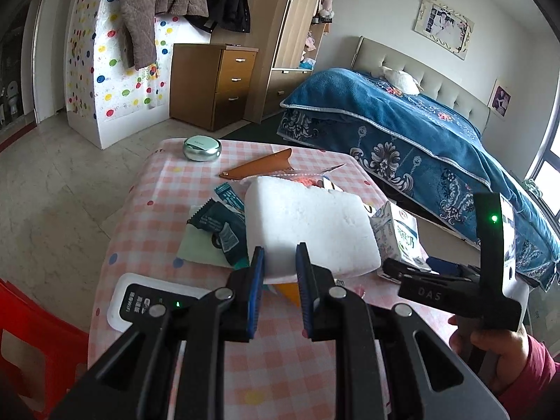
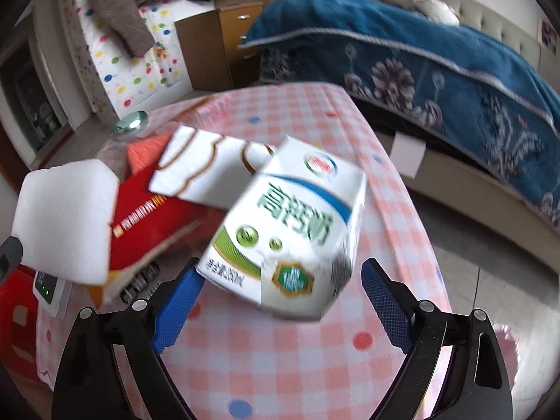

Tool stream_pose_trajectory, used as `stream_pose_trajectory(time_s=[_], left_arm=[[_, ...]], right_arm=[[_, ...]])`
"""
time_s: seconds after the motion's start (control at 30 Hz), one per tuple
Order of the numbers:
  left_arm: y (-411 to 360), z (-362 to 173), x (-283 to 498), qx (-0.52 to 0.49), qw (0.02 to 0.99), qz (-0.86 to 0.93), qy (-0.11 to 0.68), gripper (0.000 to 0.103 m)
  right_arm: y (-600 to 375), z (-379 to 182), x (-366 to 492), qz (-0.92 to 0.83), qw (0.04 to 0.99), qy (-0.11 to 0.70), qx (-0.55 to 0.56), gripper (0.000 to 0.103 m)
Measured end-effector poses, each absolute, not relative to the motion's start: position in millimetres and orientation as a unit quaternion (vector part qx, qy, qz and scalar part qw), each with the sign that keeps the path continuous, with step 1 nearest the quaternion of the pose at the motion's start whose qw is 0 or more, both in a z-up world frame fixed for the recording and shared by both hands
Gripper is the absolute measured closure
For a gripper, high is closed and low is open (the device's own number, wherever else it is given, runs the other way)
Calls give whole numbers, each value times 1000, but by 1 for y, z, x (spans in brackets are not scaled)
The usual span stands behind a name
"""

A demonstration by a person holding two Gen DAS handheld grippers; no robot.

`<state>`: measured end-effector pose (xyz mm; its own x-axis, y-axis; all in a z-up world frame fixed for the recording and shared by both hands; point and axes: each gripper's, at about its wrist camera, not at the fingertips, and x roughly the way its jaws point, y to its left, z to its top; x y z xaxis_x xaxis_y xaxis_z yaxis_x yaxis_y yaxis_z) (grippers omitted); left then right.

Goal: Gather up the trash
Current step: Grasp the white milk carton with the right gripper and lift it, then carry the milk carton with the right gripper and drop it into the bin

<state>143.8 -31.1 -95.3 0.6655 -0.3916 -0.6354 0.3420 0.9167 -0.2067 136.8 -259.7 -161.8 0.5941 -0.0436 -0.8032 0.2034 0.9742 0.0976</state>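
- The left gripper (image 1: 278, 266), black arms with ribbed blue pads, is clamped narrowly on the near edge of a white foam block (image 1: 308, 224); the block is thick, grainy and roughly rectangular, with a broken notch on its far edge, and its long side runs left to right in front of the pads.
- The right gripper (image 2: 283, 301) stands wide, its blue mesh-textured pads well apart and pressing on nothing.
- Between those pads sits a milk carton (image 2: 297, 231), a small cardboard brick printed in white, green and blue. It is tilted, its long axis slanting from the lower left up to the right. Its lower corner is just beside the left pad; the right pad is clear of it. The carton is blurred.
- Behind the carton lie a white card with brown wavy lines (image 2: 206, 171) and a flattened red box (image 2: 157, 220).
- Left of the foam lie dark teal foil wrappers (image 1: 218, 224) with crinkled, serrated ends.
- Farther back are a tan leather sheath (image 1: 259, 168), pointed, and a round metallic tin (image 1: 202, 148).
- All rest on a pink checked tablecloth (image 1: 280, 360) with dots.
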Motion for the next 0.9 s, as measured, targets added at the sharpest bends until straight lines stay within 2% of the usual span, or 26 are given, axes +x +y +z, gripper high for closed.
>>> stream_pose_trajectory(time_s=[0.43,0.47,0.5,0.9], left_arm=[[-38,-93,123,-31,910,-199,362,86],[-39,-93,121,-29,910,-199,362,86],[-39,-93,120,-28,910,-199,362,86],[-37,-86,93,-25,912,-191,363,86]], right_arm=[[-283,-172,127,-83,898,410,137,14],[-282,-174,129,-82,896,414,134,16],[-281,-174,131,-84,895,419,129,26],[-275,-137,82,-21,913,396,102,29]])
